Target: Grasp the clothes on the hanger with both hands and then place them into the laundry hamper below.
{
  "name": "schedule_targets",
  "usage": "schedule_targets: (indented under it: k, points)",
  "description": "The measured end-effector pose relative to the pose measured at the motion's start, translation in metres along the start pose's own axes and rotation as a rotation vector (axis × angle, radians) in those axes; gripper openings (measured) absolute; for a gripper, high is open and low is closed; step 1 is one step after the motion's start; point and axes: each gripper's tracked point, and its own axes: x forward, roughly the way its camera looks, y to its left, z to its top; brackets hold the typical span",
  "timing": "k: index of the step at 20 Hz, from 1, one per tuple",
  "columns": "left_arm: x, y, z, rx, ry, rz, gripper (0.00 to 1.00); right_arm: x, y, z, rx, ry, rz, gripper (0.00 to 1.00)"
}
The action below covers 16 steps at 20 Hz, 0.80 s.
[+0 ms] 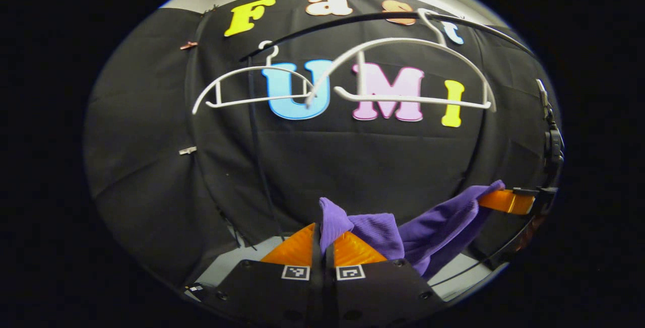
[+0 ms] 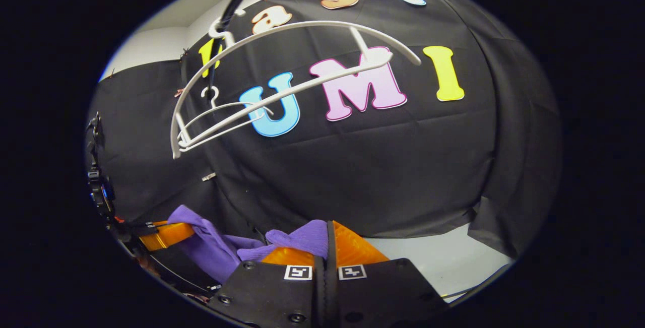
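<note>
A purple garment (image 1: 403, 235) stretches between both grippers, off the hangers. My left gripper (image 1: 322, 232) is shut on one end of it, the cloth bunching up between its orange fingers (image 1: 295, 250). In the left gripper view the right gripper (image 1: 506, 201) shows at the right, pinching the other end. In the right gripper view my right gripper (image 2: 327, 237) is shut on the purple garment (image 2: 297, 240), and the left gripper (image 2: 164, 235) holds the far end at lower left. Two bare white hangers (image 1: 403, 73) (image 2: 282, 81) hang from the black rail (image 1: 383, 15) above.
The smaller white hanger (image 1: 252, 88) hangs left of the larger one on the rail. A black upright pole (image 1: 257, 156) runs down behind it. A pale floor strip (image 2: 433, 257) shows under the black cloth wall. A dark curved rim (image 1: 504, 250) runs below the garment.
</note>
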Motion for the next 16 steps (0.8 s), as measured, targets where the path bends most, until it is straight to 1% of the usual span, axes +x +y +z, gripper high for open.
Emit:
schedule_targets:
  k: [3,5,7,9,11,13,16]
  points:
    - [-0.008,-0.037,0.013,-0.003,-0.013,-0.101,0.05,-0.012,0.017,0.007,-0.043,0.019,0.006,0.04]
    - [-0.012,-0.055,0.024,0.009,-0.034,-0.147,0.05,-0.021,0.026,0.019,-0.048,0.001,0.02,0.04]
    - [-0.011,-0.066,0.023,0.01,-0.039,-0.181,0.05,-0.023,0.026,0.017,-0.048,0.006,0.019,0.04]
    - [-0.005,-0.073,0.008,0.006,-0.008,-0.195,0.05,-0.021,0.014,0.0,-0.048,0.042,-0.005,0.04]
    - [0.005,-0.076,-0.019,-0.008,0.046,-0.203,0.05,-0.018,-0.002,-0.025,-0.037,0.093,-0.032,0.04]
    - [0.014,-0.08,-0.049,-0.009,0.106,-0.204,0.05,-0.014,-0.018,-0.056,-0.027,0.156,-0.063,0.05]
    - [0.031,-0.082,-0.097,0.008,0.198,-0.206,0.05,-0.009,-0.039,-0.105,-0.047,0.262,-0.11,0.05]
